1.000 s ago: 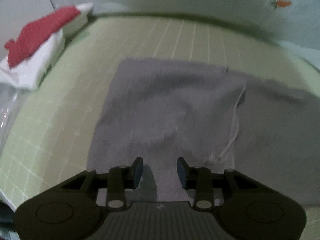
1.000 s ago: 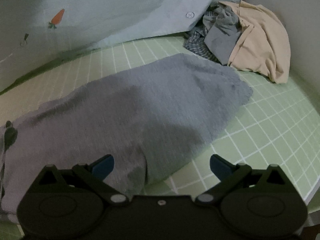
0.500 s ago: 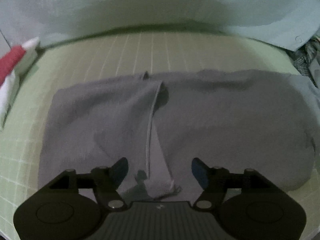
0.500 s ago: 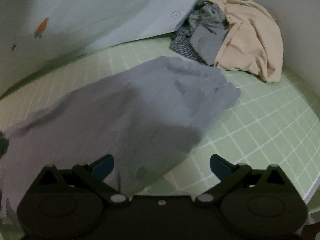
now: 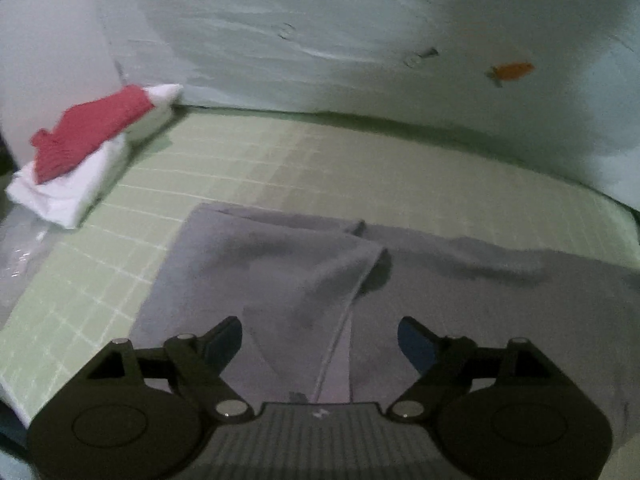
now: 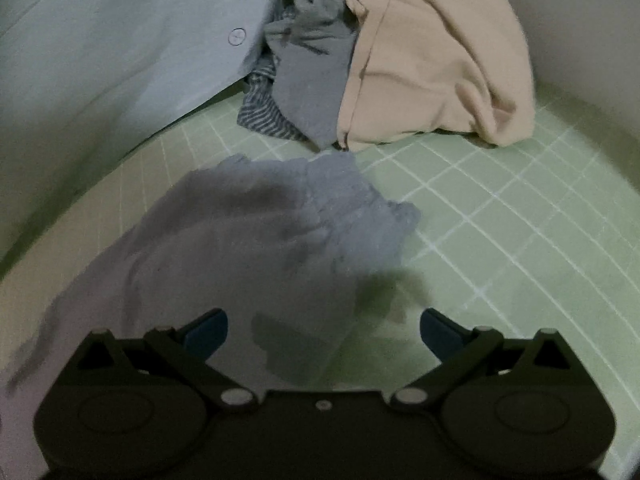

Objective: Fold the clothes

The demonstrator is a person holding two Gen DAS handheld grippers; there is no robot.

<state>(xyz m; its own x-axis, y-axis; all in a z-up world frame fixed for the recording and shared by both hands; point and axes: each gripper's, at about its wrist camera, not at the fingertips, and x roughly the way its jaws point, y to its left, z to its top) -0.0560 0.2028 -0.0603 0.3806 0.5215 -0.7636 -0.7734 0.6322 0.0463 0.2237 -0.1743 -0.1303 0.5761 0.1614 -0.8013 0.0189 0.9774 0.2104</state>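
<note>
A grey garment [image 5: 288, 276] lies spread on the green grid mat [image 5: 320, 168]. One flap is folded over, with its seamed edge running down the middle. My left gripper [image 5: 320, 342] is open and empty, hovering over the garment's near edge, straddling that seam. In the right wrist view the same grey garment [image 6: 256, 240] shows its gathered end near the mat's middle. My right gripper [image 6: 324, 330] is open and empty above the garment's near edge.
A folded white and red stack [image 5: 84, 152] sits at the mat's far left corner. A heap of beige, grey and striped clothes [image 6: 400, 64] lies at the far right. A pale blue sheet [image 5: 360, 40] with carrot prints hangs behind.
My left gripper opened wider and swung back toward the left, bringing the folded stack back into view. My right gripper turned right toward the clothes heap; its jaws stayed open.
</note>
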